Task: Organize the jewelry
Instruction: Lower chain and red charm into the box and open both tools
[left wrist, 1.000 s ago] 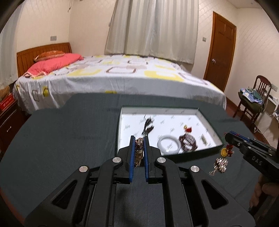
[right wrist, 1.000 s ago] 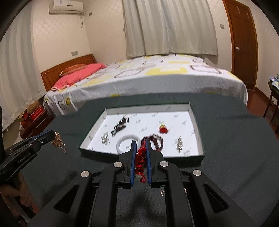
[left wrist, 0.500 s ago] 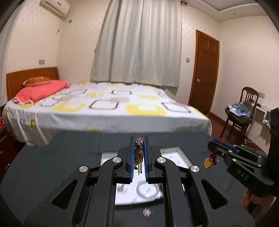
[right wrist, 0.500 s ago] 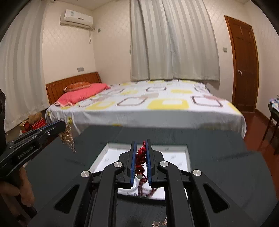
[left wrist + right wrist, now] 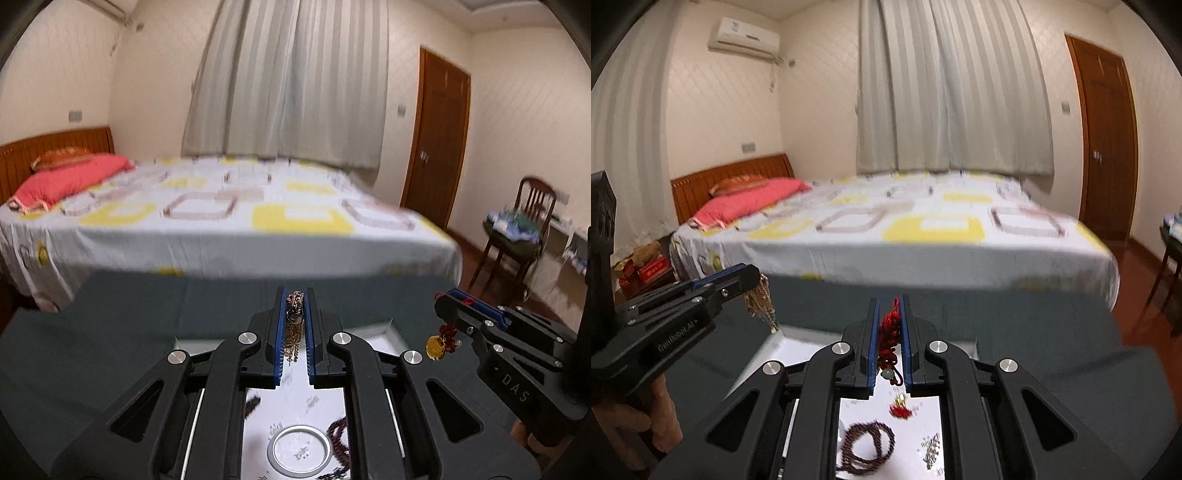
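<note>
The gold chain piece (image 5: 293, 325) hangs pinched between the blue pads of your left gripper (image 5: 294, 332), its loose links dangling down above the white tray (image 5: 376, 334). From the right wrist view the same chain (image 5: 761, 301) droops from the tip of that gripper (image 5: 748, 278) at the left, over the tray's near left corner. Your right gripper (image 5: 889, 343) is clamped on the red knotted cord charm (image 5: 889, 334), whose pale bead (image 5: 887, 375) sits low between the pads, with a small gold and red tassel end (image 5: 900, 404) hanging below it over the tray floor (image 5: 798, 354). In the left wrist view that charm shows as a gold disc with red knots (image 5: 437, 345) dangling under the right gripper's tip (image 5: 448, 301). Both pieces are held up in the air, above the tray and not touching it. Lying in the tray are a pale bangle (image 5: 301, 450), a dark red bead bracelet (image 5: 866, 446) and a small silvery piece (image 5: 931, 448). The tray rests on a dark grey tabletop (image 5: 92, 332). Beyond it stands a bed (image 5: 221, 218) with a pink pillow (image 5: 70, 179), then grey curtains (image 5: 291, 81), a wooden door (image 5: 439, 136) and a chair (image 5: 517, 229) at the right
</note>
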